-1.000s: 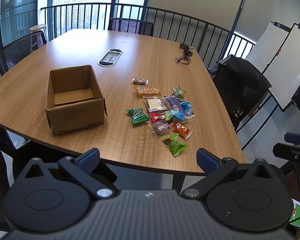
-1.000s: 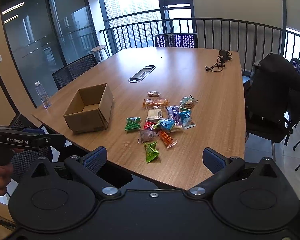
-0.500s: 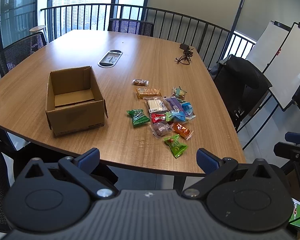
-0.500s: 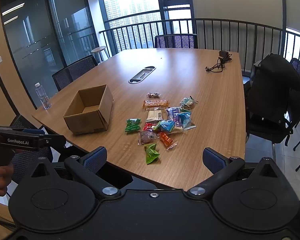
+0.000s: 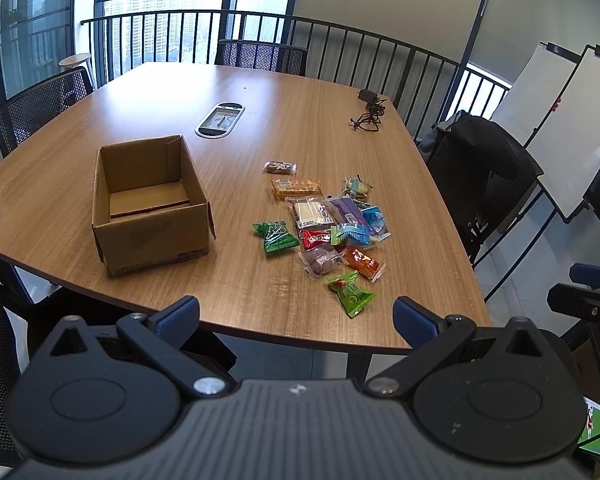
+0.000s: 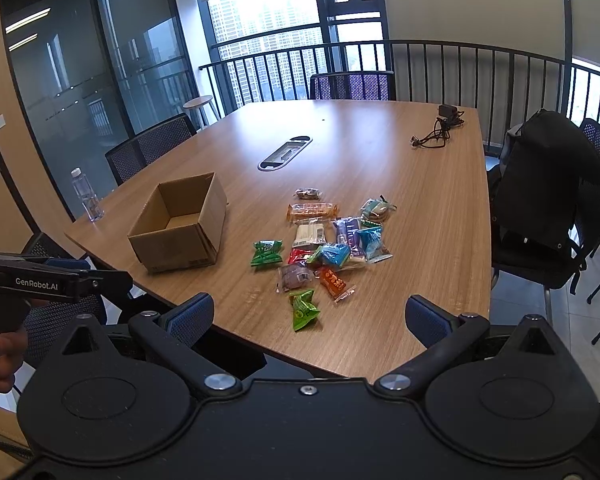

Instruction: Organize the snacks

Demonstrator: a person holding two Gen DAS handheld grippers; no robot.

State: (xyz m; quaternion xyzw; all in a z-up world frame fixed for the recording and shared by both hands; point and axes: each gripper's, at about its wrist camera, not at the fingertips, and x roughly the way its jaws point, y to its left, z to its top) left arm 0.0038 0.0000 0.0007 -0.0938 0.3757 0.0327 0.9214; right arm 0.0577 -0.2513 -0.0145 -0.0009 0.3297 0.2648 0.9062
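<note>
Beyond left gripper [image 5: 296, 312] (empty), snacks [image 5: 328, 224], box [image 5: 148, 204]

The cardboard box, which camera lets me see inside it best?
The left wrist view: it looks down into the cardboard box, showing the floor and no snacks. The right wrist view shows the box from a lower angle, with part of its floor hidden behind the near wall.

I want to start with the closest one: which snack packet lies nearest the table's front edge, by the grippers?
The bright green packet at the pile's front, lying alone just past the orange packet. The darker green packet sits farther back, toward the cardboard box.
</note>
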